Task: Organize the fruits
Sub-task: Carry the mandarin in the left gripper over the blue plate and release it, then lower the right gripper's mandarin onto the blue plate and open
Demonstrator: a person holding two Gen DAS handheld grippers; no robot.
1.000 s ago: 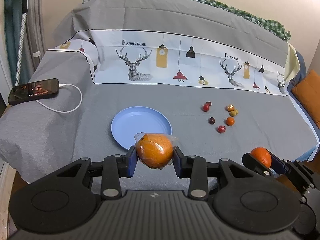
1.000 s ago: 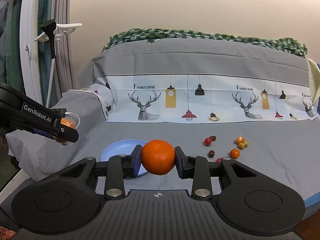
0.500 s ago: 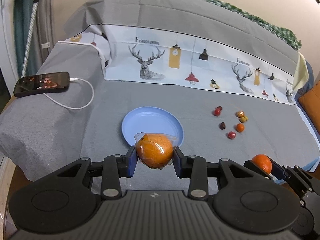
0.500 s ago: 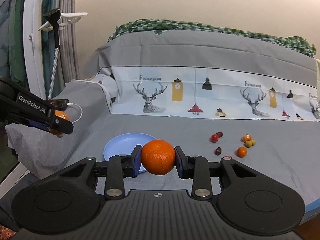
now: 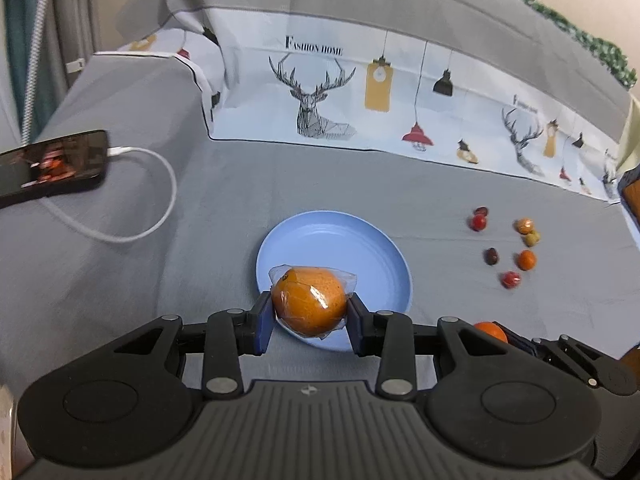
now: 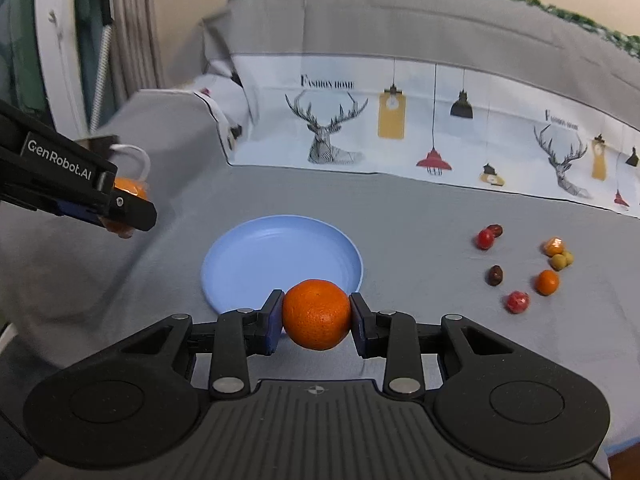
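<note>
My left gripper [image 5: 308, 308] is shut on a plastic-wrapped orange [image 5: 309, 305] and holds it above the near rim of the empty blue plate [image 5: 340, 244]. My right gripper [image 6: 316, 314] is shut on a bare orange [image 6: 317, 314], held just before the plate's [image 6: 276, 248] near right rim. The left gripper and its orange [image 6: 127, 190] show at the left of the right wrist view. The right gripper's orange [image 5: 490, 330] shows low right in the left wrist view. Several small red, dark, orange and green fruits [image 6: 520, 268] lie on the grey cloth right of the plate.
A phone [image 5: 52, 166] with a white cable [image 5: 152, 200] lies at the left on the grey cloth. A deer-print cloth [image 5: 360, 96] covers the raised back. A curtain and a white frame [image 6: 60, 60] stand at the far left.
Both grippers have moved forward and down toward the plate, each still holding its orange. The plate and the small fruits appear closer and larger.
</note>
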